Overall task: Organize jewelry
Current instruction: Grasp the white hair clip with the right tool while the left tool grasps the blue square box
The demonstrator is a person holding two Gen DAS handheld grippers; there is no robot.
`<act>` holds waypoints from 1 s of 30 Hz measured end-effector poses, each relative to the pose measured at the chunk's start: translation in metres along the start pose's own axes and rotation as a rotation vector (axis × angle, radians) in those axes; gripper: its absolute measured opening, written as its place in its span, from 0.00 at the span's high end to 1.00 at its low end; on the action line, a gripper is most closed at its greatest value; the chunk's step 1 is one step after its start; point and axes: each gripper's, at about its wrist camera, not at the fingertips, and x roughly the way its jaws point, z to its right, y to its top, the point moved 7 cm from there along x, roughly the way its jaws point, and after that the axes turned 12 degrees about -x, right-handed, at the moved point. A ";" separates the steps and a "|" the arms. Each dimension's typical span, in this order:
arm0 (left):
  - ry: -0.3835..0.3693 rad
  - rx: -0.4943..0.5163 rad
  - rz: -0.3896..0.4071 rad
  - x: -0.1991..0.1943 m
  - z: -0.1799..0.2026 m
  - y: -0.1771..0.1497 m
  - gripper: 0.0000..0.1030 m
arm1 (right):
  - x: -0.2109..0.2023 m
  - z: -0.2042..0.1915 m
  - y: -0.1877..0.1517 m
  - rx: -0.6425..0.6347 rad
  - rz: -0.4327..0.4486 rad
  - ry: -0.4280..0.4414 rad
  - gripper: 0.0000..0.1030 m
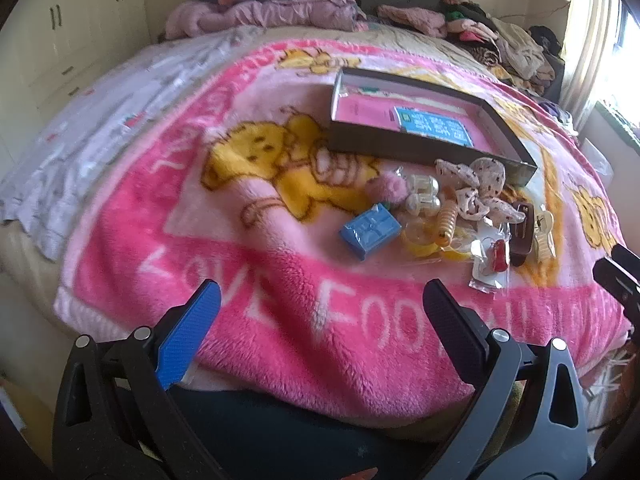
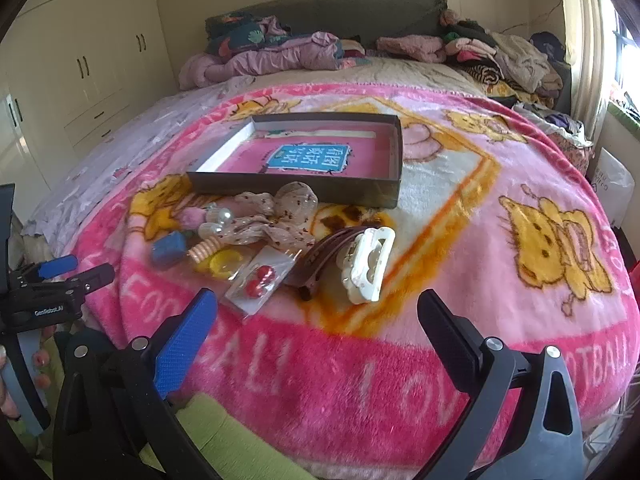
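While the jewelry pile (image 2: 280,240) lies loose on the blanket (image 2: 460,208) just before the shallow box (image 2: 394,152), probably its destination, the left gripper (image 1: 320,320) and right gripper (image 2: 316,328) hover wide open, empty.

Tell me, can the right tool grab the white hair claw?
Probably yes. The right tool is open and the white hair claw lies just ahead of it on the blanket, its near side uncovered, a brown hair clip beside it.
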 end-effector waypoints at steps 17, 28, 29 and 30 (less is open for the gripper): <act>-0.088 0.154 -0.085 0.063 0.025 0.020 0.24 | 0.060 0.040 -0.004 0.065 -0.090 -0.004 0.06; -0.173 0.198 -0.141 0.084 0.040 0.017 0.53 | 0.097 0.049 -0.007 0.113 -0.135 0.059 0.27; -0.181 0.198 -0.141 0.084 0.040 0.018 0.57 | 0.098 0.048 -0.006 0.111 -0.132 0.063 0.29; -0.187 0.197 -0.144 0.086 0.041 0.019 0.59 | 0.098 0.047 -0.005 0.107 -0.126 0.074 0.34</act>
